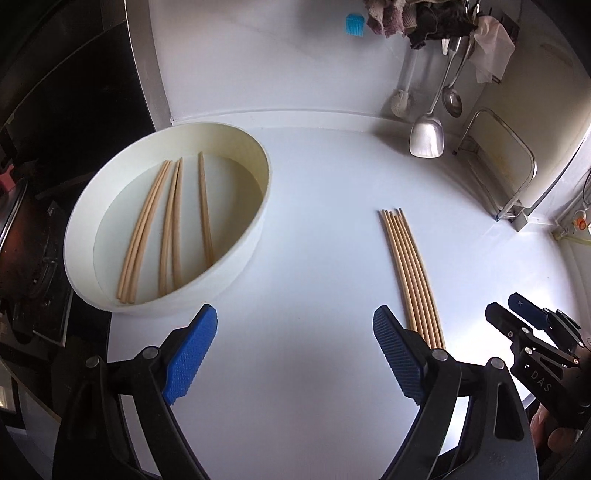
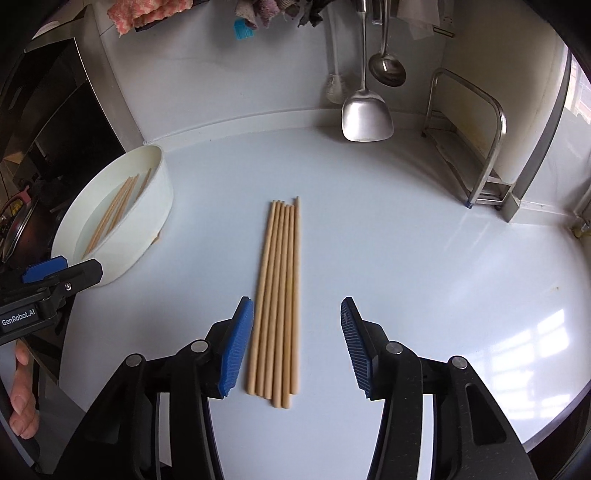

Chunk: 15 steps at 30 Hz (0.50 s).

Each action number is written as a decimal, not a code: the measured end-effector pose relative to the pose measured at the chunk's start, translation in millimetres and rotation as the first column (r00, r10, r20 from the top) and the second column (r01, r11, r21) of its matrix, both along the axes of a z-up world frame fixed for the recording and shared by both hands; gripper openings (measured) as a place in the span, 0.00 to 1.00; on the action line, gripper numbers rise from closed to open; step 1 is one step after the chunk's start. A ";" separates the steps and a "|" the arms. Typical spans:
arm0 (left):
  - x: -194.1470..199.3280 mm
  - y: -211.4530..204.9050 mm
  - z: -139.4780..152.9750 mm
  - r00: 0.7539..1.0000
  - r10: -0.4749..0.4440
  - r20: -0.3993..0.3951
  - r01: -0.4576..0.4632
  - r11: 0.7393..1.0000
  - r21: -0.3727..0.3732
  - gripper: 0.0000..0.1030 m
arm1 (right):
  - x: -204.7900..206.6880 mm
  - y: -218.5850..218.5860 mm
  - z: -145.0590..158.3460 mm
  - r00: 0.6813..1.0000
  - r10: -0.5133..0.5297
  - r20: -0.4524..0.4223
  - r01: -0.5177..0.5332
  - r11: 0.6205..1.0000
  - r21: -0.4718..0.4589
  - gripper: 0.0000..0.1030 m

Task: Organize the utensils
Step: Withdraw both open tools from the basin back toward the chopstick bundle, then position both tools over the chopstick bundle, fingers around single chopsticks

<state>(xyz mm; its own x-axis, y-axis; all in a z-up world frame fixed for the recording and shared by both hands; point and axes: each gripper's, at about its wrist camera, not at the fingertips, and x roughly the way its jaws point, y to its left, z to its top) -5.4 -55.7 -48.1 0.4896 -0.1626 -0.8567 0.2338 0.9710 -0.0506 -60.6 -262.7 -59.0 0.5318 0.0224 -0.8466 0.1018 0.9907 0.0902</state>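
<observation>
A round white tub (image 1: pixel 255 236) holds several wooden chopsticks (image 1: pixel 171 225) in shallow water; it also shows at the left of the right wrist view (image 2: pixel 155 206). Several more chopsticks (image 2: pixel 279 295) lie side by side in a neat row on the white counter, also seen in the left wrist view (image 1: pixel 410 273). My left gripper (image 1: pixel 295 325) is open and empty, just in front of the tub and left of the row. My right gripper (image 2: pixel 297 317) is open and empty, its jaws either side of the row's near end.
A steel spatula (image 2: pixel 365 118), a ladle (image 2: pixel 388 68) and a white brush (image 2: pixel 334 86) hang at the back wall. A steel rack (image 2: pixel 476 147) stands at the back right. Cloths (image 2: pixel 147 11) hang above. A dark stove area (image 1: pixel 33 229) lies left of the counter.
</observation>
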 end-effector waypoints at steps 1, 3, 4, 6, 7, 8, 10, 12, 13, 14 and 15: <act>-3.1 -4.7 -2.3 1.000 0.005 -0.004 -0.005 1.000 0.007 0.84 | -0.8 -5.6 -4.2 1.000 0.003 0.000 -0.003 1.000 0.002 0.47; -7.7 -13.0 -6.9 1.000 0.014 -0.014 -0.014 1.000 0.018 0.86 | -0.7 -15.5 -12.8 1.000 0.005 -0.003 -0.005 1.000 0.007 0.48; -8.8 -16.2 -9.2 1.000 0.015 -0.017 -0.014 1.000 0.024 0.86 | -1.5 -20.2 -17.4 1.000 0.006 -0.004 -0.006 1.000 0.011 0.48; -10.7 -21.9 -14.0 1.000 0.012 -0.017 -0.012 0.999 0.034 0.87 | 0.7 -26.2 -25.4 1.000 0.007 -0.006 -0.006 1.000 0.022 0.48; -11.0 -23.7 -16.7 1.000 0.010 -0.011 -0.009 0.999 0.037 0.88 | 0.7 -28.9 -28.1 1.000 0.006 -0.001 -0.006 1.000 0.028 0.48; -10.7 -25.3 -19.4 1.000 0.009 -0.006 -0.009 0.999 0.039 0.88 | 1.0 -30.5 -32.1 1.000 0.002 0.004 -0.002 0.999 0.032 0.48; -9.9 -28.7 -25.1 1.000 0.003 0.013 -0.003 1.000 0.022 0.88 | 2.3 -30.2 -39.3 1.000 -0.009 0.013 0.008 0.999 0.037 0.48; -6.9 -33.8 -31.7 0.999 -0.012 0.034 0.011 1.000 0.017 0.89 | 5.1 -28.4 -47.1 0.999 -0.021 0.025 0.020 0.999 0.031 0.48; -4.3 -36.6 -35.7 0.999 -0.025 0.042 0.024 0.999 0.021 0.89 | 6.7 -28.2 -50.5 0.999 -0.030 0.025 0.029 0.999 0.029 0.48; -1.4 -39.3 -38.2 0.998 -0.034 0.053 0.033 0.999 0.026 0.89 | 7.8 -27.7 -54.4 0.999 -0.038 0.027 0.037 0.999 0.035 0.48; 0.6 -41.0 -40.2 0.997 -0.042 0.069 0.040 0.999 0.026 0.89 | 9.1 -27.1 -58.2 0.999 -0.044 0.028 0.043 0.998 0.042 0.48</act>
<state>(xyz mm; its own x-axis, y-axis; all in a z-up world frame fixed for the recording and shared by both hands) -4.8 -96.7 -88.3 0.5418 -0.1629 -0.8245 0.2756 0.9612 -0.0088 -51.4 -289.9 -117.2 0.5574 0.0337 -0.8296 0.1417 0.9807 0.1350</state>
